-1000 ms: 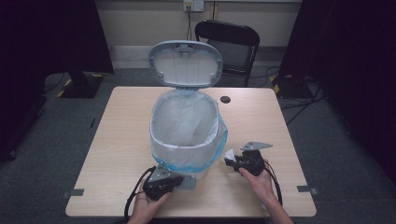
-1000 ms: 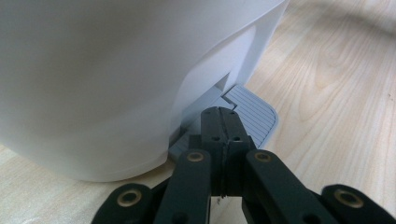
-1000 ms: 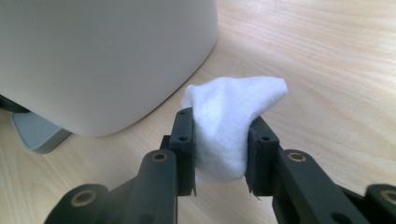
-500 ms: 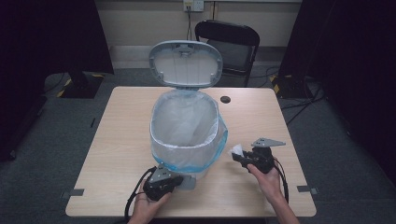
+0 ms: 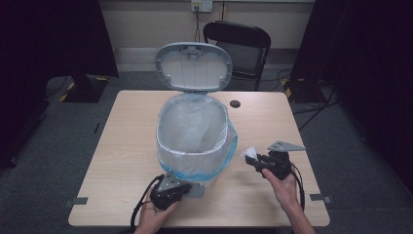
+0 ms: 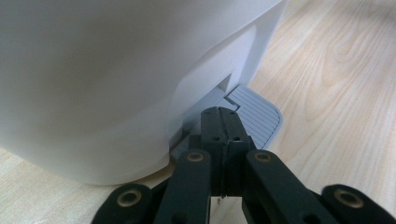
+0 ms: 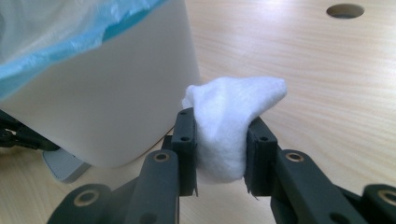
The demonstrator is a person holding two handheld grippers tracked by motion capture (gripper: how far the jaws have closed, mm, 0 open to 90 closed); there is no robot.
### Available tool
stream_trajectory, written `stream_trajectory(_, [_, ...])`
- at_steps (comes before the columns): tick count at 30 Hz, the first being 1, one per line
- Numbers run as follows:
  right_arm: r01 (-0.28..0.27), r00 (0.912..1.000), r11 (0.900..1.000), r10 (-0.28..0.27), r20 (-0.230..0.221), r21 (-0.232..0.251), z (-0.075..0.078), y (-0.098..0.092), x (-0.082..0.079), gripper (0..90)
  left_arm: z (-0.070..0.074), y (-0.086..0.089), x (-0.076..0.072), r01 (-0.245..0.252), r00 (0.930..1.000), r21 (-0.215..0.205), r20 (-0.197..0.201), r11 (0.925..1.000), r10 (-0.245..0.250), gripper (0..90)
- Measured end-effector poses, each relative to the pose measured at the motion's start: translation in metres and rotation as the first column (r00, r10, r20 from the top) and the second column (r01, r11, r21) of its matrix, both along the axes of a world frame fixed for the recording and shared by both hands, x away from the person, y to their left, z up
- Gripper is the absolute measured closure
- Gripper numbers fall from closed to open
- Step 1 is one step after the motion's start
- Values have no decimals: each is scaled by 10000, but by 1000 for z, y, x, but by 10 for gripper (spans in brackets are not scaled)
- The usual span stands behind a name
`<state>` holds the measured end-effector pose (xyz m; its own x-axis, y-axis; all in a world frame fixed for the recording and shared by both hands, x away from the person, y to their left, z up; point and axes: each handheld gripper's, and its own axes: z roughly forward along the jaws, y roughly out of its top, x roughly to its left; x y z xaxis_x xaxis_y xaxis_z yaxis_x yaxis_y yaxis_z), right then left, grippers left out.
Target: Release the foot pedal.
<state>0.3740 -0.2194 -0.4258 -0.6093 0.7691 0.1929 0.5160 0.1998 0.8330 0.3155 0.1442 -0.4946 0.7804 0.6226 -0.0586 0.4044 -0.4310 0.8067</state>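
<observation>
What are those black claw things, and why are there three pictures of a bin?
A person sits at a wooden table and holds a grabbing tool in each hand. One picture is taken from above; the other two come from small cameras riding on the tools, looking along their black jaws. On the table stands a white pedal bin with a plastic liner and its lid standing open. The left gripper is shut, with its jaws pressing on the grey foot pedal. The right gripper squeezes a white wad of tissue beside the bin.
</observation>
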Motion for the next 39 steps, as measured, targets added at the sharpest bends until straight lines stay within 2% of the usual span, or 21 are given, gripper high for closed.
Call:
stream_trajectory(6, [135, 9992, 9995, -146, 377, 286, 18, -7, -1, 704, 0, 0, 0, 36, 10000, 55, 53, 10000, -36, 900])
stream_trajectory(9, [71, 9988, 9970, -109, 479, 773, 26, -9, -1, 704, 0, 0, 0, 46, 10000, 75, 66, 10000, -47, 900])
stream_trajectory(13, [133, 9963, 9964, -202, 830, 839, 39, -10, -2, 705, 0, -1, 0, 44, 10000, 84, 68, 10000, -45, 900])
stream_trajectory(23, [93, 9916, 9964, -200, 1281, 838, 59, -8, 4, 706, 0, 0, 0, 30, 10000, 55, 55, 10000, -31, 900])
stream_trajectory(30, [61, 9862, 9947, -231, 1641, 1030, 78, -7, 8, 708, 0, 0, 0, 13, 10000, 12, -29, 10000, -13, 900])
stream_trajectory(31, [-14, 9834, 9943, -180, 1805, 1068, 85, -7, 8, 708, 0, 0, 0, 3, 10000, -48, -19, 10000, -3, 900])
stream_trajectory(36, [-262, 9821, 9937, 52, 1881, 1093, 98, -5, 9, 708, 0, 0, 0, -7, 10000, 14, -15, 10000, 7, 900])
stream_trajectory(39, [-507, 9770, 9918, 249, 2118, 1170, 111, -1, 10, 709, 0, 0, 0, -6, 10000, -44, -18, 10000, 6, 900])
